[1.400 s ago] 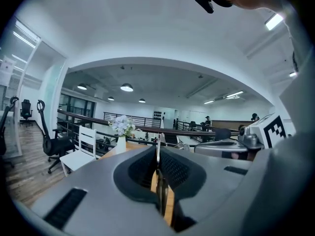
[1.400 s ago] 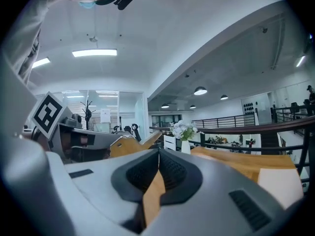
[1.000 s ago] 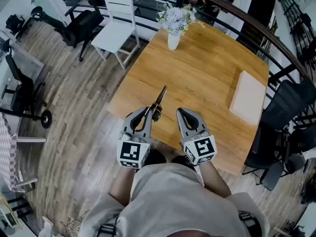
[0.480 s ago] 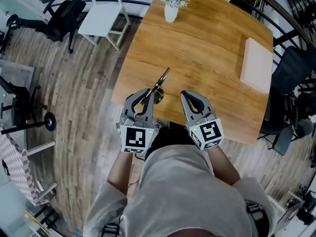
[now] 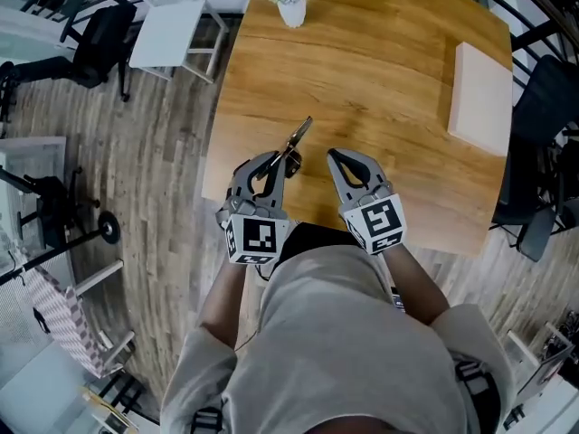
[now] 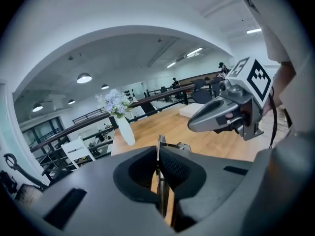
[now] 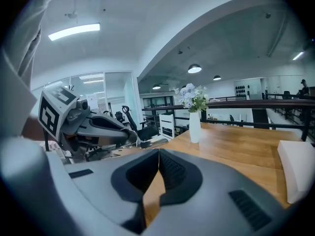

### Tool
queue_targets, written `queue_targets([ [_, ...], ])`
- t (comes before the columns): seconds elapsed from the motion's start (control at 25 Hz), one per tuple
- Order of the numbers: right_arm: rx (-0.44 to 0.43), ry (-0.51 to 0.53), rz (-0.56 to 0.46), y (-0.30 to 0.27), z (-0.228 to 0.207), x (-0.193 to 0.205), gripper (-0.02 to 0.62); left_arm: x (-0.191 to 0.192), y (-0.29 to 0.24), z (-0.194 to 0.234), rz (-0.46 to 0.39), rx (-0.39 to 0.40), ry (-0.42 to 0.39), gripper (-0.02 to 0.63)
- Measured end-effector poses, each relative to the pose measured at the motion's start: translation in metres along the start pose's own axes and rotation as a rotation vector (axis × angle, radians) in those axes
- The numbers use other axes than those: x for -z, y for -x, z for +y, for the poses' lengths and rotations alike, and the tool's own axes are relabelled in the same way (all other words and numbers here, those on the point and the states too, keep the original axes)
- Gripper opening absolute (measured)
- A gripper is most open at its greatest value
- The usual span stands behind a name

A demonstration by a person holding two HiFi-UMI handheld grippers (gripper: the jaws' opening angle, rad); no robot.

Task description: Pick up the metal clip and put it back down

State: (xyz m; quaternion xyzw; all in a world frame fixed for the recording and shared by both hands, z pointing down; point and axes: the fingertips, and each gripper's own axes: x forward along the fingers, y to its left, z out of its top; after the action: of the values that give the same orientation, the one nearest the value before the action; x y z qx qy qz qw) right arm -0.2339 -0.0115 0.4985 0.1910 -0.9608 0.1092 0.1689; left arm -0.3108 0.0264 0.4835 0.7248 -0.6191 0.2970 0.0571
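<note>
My left gripper is clamped tight on the metal clip. It pinches the back end, so the rest juts forward over the table near its front left corner, low enough, I judge, for setting it back down. I can't tell whether it touches the wood. My right gripper sits alongside, jaws closed on nothing, simply out of the way.

honey wood-grain table, white vase, grey left claw.

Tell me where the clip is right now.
Head view, left of centre: the clip is pinched in the left gripper, sticking out past its tips over the table's near left corner.
</note>
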Motion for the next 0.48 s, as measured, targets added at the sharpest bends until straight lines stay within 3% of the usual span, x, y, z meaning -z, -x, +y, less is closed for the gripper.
queue_targets([
  [0.24, 0.017, -0.077, 0.003, -0.024, -0.042, 0.012, 0.026, 0.016, -0.054, -0.003, 0.102, 0.054, -0.079, 0.031],
  [0.48, 0.055, -0.121, 0.032, -0.041, -0.072, 0.027, 0.026, 0.024, -0.092, 0.004, 0.141, 0.072, -0.155, 0.031],
])
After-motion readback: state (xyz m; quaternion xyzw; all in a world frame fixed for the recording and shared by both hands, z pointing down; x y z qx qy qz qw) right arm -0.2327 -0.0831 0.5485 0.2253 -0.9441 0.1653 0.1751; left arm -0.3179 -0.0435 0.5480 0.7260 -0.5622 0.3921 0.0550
